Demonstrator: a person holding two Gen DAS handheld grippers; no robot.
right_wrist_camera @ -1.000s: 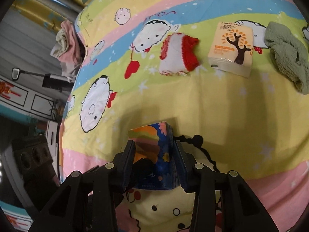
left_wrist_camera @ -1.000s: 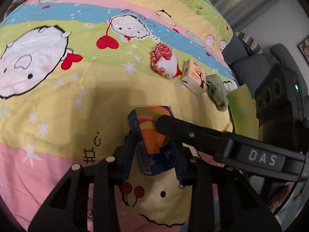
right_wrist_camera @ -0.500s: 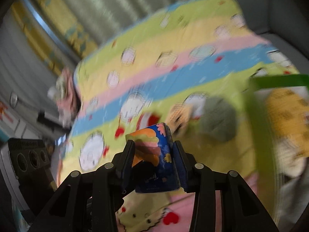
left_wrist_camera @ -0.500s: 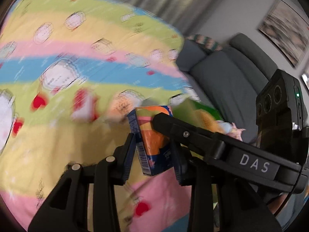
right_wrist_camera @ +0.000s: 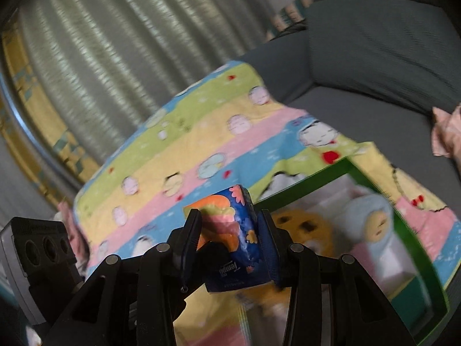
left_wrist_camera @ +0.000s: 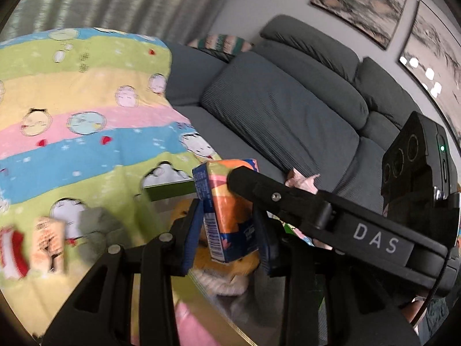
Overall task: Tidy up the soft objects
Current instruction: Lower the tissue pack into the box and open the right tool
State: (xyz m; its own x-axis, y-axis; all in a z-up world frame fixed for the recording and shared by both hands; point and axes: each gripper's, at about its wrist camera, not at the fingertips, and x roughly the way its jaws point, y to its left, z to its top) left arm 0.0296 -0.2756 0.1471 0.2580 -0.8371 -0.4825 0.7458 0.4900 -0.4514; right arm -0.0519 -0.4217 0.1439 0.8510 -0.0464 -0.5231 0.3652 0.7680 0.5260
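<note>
Holding one blue tissue pack [left_wrist_camera: 227,216] w/ both grippers, above green box [right_wrist_camera: 415,248].
Left gripper [left_wrist_camera: 229,225] & right gripper [right_wrist_camera: 230,245] each clamp it; plush toys [right_wrist_camera: 371,222] inside box.

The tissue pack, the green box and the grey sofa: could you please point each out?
tissue pack [right_wrist_camera: 230,230], right wrist view, its front face
green box [right_wrist_camera: 311,179], right wrist view, its far rim
grey sofa [left_wrist_camera: 276,106], left wrist view, a back cushion

both grippers grip one tissue pack [left_wrist_camera: 227,210] from two sides. the left gripper [left_wrist_camera: 229,230] has its jaws pressed on the pack's narrow faces; the right gripper [right_wrist_camera: 230,245] clamps it too, reaching across the left view, both tilted downward.
</note>
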